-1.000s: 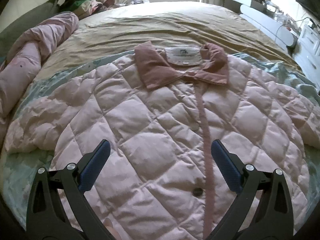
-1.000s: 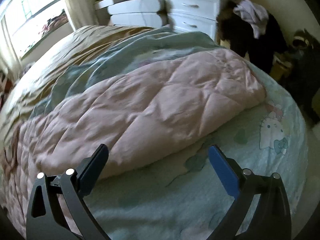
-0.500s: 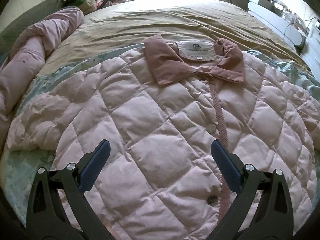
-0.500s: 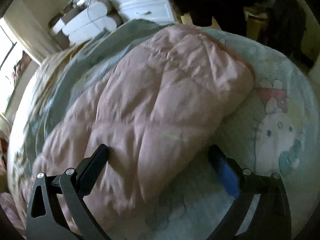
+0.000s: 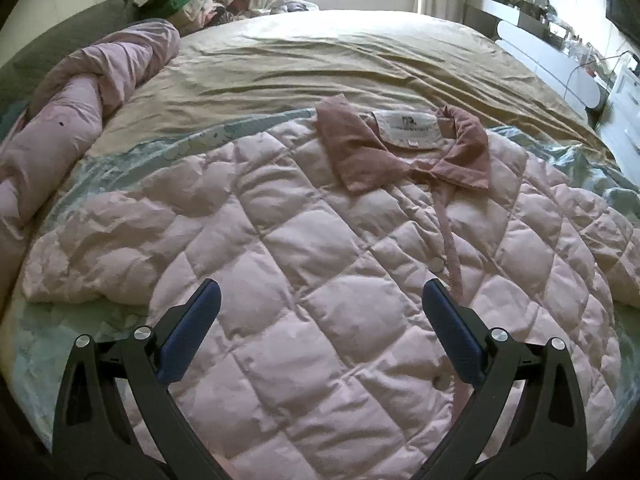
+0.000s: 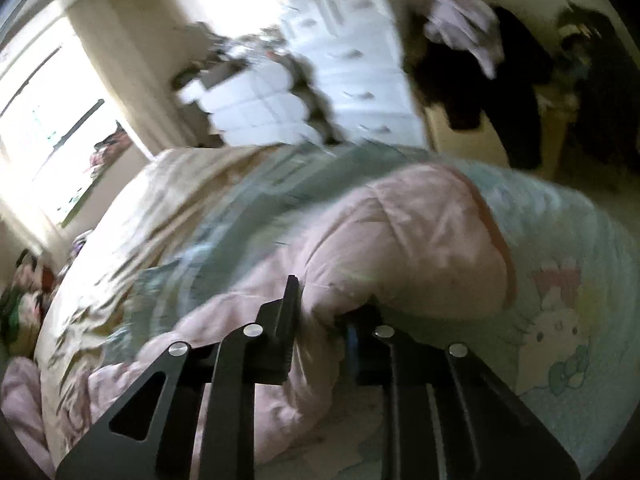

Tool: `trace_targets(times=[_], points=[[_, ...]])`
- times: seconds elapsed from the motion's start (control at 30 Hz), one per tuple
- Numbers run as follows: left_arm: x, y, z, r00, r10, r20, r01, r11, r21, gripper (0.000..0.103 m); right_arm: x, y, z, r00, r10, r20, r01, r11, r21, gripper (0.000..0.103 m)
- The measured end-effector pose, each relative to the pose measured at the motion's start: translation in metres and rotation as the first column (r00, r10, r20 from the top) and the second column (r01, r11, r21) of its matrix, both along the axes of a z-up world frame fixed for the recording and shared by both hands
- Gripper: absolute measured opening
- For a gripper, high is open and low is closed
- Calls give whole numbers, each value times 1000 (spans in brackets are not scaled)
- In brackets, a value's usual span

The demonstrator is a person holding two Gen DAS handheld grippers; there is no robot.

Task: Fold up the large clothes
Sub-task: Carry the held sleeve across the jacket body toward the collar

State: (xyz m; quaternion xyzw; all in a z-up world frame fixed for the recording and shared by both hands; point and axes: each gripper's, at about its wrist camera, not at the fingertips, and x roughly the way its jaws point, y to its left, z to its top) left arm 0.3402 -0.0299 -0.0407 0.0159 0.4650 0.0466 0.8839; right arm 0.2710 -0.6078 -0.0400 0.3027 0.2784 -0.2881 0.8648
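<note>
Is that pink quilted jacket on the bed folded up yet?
Not yet: the jacket lies spread front-up, collar flat, both sleeves still out to the sides.

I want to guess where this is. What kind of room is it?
Most likely a bedroom. A big bed fills the view, with a pink quilted jacket spread on it, a white chest of drawers beside it, and a bright window.

Nothing really readable here

Only print I can spot is on the white neck label (image 5: 408, 130) inside the pink quilted jacket (image 5: 320, 280) collar — a small dark logo with a line of text under it, too tiny and blurry to read.
</note>
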Motion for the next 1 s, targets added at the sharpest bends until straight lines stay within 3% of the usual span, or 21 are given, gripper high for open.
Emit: trace_targets(times=[0.23, 0.5, 0.73, 1.0], points=[[-5, 22, 16, 1000, -1, 17, 2, 1000, -22, 94, 18, 69, 62, 984, 170, 48, -161, 976, -148, 16], [-8, 42, 40, 999, -9, 51, 12, 999, -45, 94, 33, 136, 112, 951, 303, 54, -281, 927, -250, 15], [-11, 65, 58, 998, 1, 69, 2, 999, -44, 94, 42, 202, 142, 904, 423, 58, -388, 870, -304, 15], [-18, 92, 70, 994, 31, 101, -24, 997, -73, 94, 54, 276, 153, 843, 537, 37, -494, 799, -343, 15]])
